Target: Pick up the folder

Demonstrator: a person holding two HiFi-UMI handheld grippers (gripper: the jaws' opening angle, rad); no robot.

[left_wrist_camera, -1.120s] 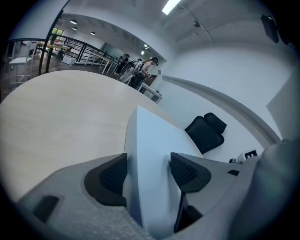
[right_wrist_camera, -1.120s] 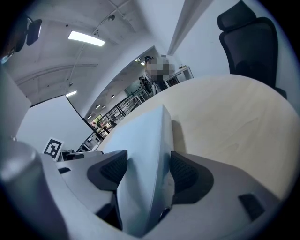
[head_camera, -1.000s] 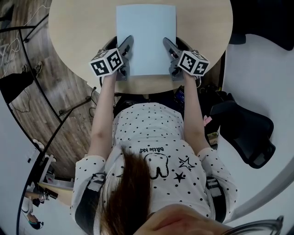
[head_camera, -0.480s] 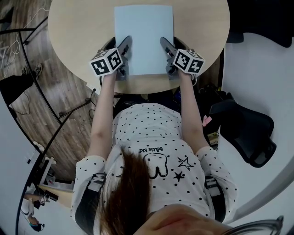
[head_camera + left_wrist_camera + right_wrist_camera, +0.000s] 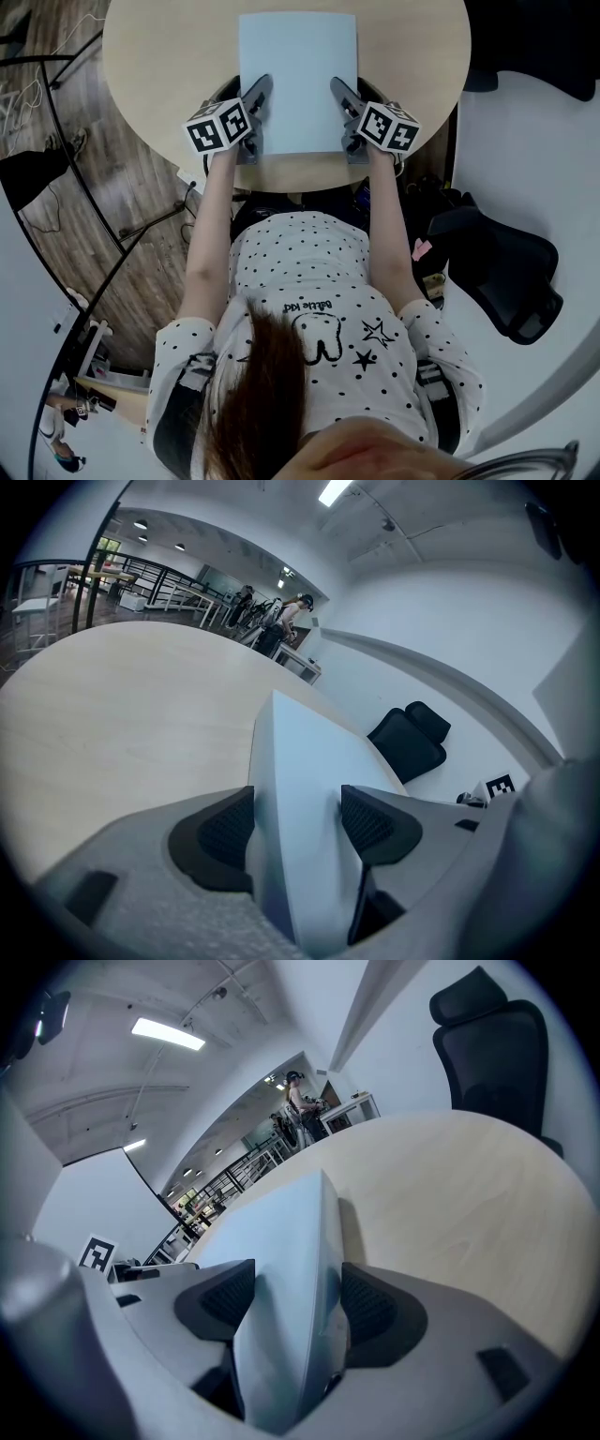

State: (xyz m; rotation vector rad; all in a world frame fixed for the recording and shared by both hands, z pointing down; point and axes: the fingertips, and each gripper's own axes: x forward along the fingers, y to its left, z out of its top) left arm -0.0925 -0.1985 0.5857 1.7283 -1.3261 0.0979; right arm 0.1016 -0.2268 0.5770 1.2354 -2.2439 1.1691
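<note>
reaching forward in parallel, left claw (image 5: 260, 91) and right claw (image 5: 339, 91) clamp opposite edges of the folder (image 5: 298, 66).

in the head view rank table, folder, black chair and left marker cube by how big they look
1. table
2. folder and black chair, too close to split
3. left marker cube, smallest
</note>
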